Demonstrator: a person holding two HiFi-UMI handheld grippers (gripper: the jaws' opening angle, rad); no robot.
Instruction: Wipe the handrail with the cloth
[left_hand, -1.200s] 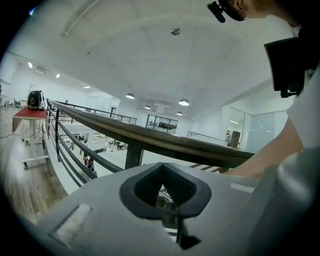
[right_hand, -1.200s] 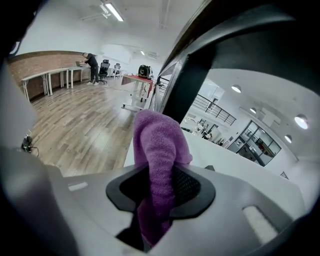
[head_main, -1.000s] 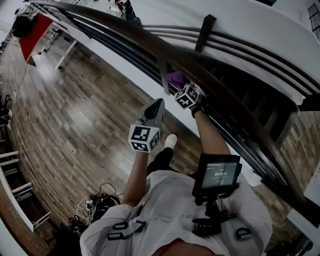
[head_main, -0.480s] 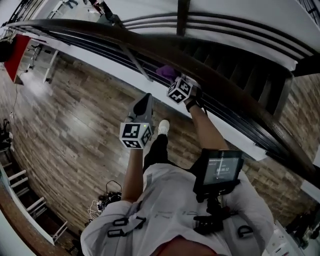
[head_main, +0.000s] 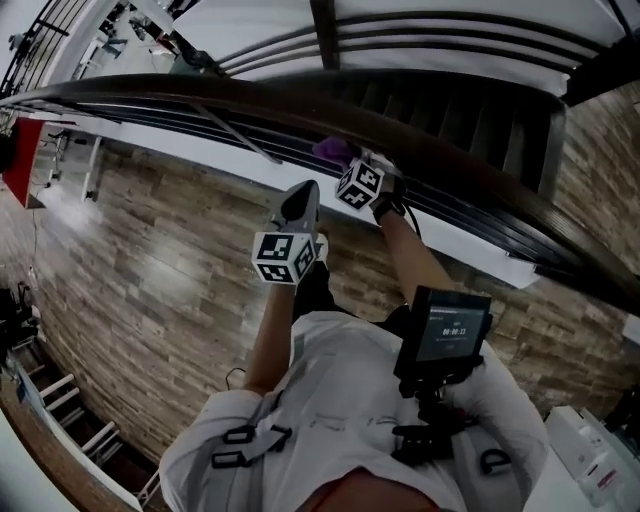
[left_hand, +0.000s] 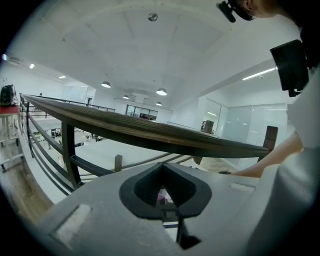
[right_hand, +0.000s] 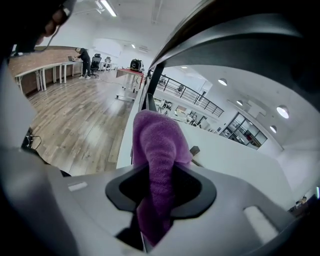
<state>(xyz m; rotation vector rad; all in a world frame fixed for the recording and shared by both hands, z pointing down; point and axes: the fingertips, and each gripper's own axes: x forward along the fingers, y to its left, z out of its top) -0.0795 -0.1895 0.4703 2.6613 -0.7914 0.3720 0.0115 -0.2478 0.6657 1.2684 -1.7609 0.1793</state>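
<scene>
Centre-left of the head view: the left gripper (head_main: 303, 195) is below the dark wooden handrail (head_main: 200, 92) and apart from it, fingers pressed together with nothing between them. Just to its right, at upper centre, the right gripper (head_main: 347, 165) has its fingers pinching the purple terry cloth (head_main: 333, 150). The cloth sits bunched at the handrail's near edge.

Right gripper (head_main: 347, 163) reaches ahead, jaws clamped on the cloth (right_hand: 155, 150) — left gripper (head_main: 303, 196) held nearer, jaws together.
</scene>
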